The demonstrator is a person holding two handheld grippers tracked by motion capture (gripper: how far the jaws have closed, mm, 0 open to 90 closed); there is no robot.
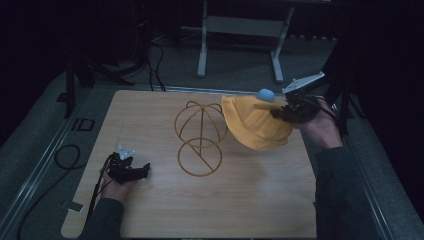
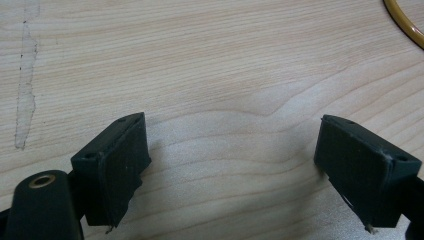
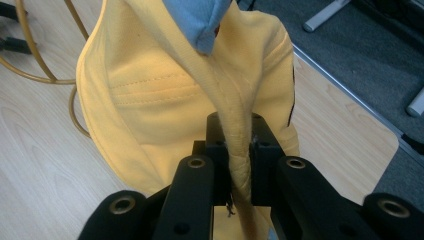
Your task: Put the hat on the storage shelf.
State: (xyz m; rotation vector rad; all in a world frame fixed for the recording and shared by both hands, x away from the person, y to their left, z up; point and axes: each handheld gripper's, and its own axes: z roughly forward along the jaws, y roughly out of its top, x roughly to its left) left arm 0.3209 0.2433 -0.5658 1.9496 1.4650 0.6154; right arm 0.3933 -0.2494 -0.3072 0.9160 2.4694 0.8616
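The right hand-held gripper (image 3: 239,150) pinched the hat (image 1: 255,122) beside the stand (image 1: 199,140); the thin fold might slip. The left hand-held gripper (image 2: 232,165) stood wide.

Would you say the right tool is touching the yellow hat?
Touching: in the right gripper view, the right tool has its jaws clamped on a fold of the yellow hat.
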